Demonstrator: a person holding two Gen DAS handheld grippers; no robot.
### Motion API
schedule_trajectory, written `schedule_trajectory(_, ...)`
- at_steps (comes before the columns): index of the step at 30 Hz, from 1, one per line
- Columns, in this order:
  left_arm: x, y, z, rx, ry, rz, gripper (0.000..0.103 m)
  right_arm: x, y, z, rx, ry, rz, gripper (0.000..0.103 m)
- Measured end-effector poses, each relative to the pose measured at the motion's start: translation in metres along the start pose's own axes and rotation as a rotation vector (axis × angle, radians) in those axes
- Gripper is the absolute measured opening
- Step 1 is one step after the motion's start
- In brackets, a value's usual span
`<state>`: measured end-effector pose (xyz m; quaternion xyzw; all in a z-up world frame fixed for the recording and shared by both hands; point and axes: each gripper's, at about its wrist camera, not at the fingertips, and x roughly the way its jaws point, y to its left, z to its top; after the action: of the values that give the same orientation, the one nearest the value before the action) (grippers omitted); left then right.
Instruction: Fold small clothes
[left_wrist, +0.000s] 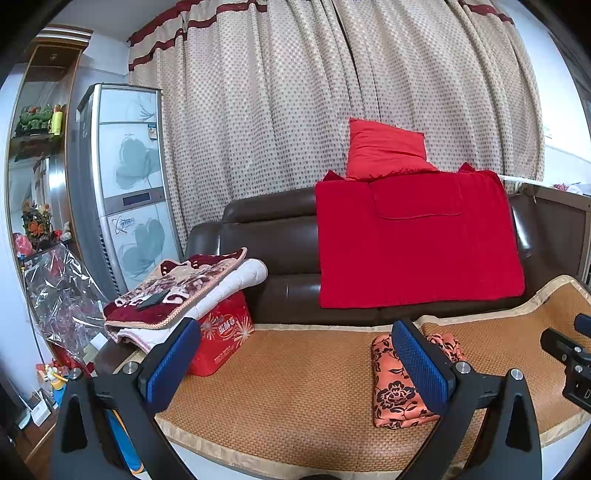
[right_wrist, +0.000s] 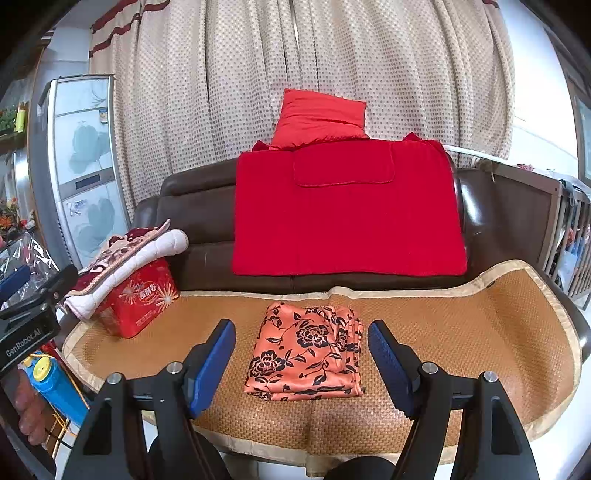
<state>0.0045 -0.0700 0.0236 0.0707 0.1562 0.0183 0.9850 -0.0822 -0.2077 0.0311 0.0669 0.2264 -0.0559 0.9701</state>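
An orange garment with a black flower print (right_wrist: 308, 356) lies folded into a small rectangle on the woven mat (right_wrist: 461, 339). In the left wrist view the garment (left_wrist: 397, 391) lies behind the right finger. My left gripper (left_wrist: 295, 362) is open and empty, held above the mat to the left of the garment. My right gripper (right_wrist: 301, 360) is open and empty, its fingers standing on either side of the garment, held back from it toward the mat's near edge.
A red box (right_wrist: 142, 301) with folded blankets (right_wrist: 129, 254) on it stands at the mat's left end. A red blanket (right_wrist: 347, 214) and red pillow (right_wrist: 319, 118) hang on the brown sofa back. A tall cabinet (left_wrist: 125, 184) stands left.
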Motion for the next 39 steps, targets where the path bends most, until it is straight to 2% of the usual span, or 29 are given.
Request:
schedule_trajectory(16,0.031,0.000,-0.001,0.000,0.037,0.020,0.103,0.016,0.011,0.019,-0.019,-0.052,-0.019,0.077)
schedule_trajectory(31,0.076,-0.003,-0.017,0.008,0.123,0.014,0.103,0.065,0.016,0.008,-0.029,0.048,-0.010,0.078)
schedule_trajectory(39,0.086,0.001,-0.020,-0.002,0.141,0.007,0.103,0.078,0.018,0.003,-0.034,0.078,-0.006,0.077)
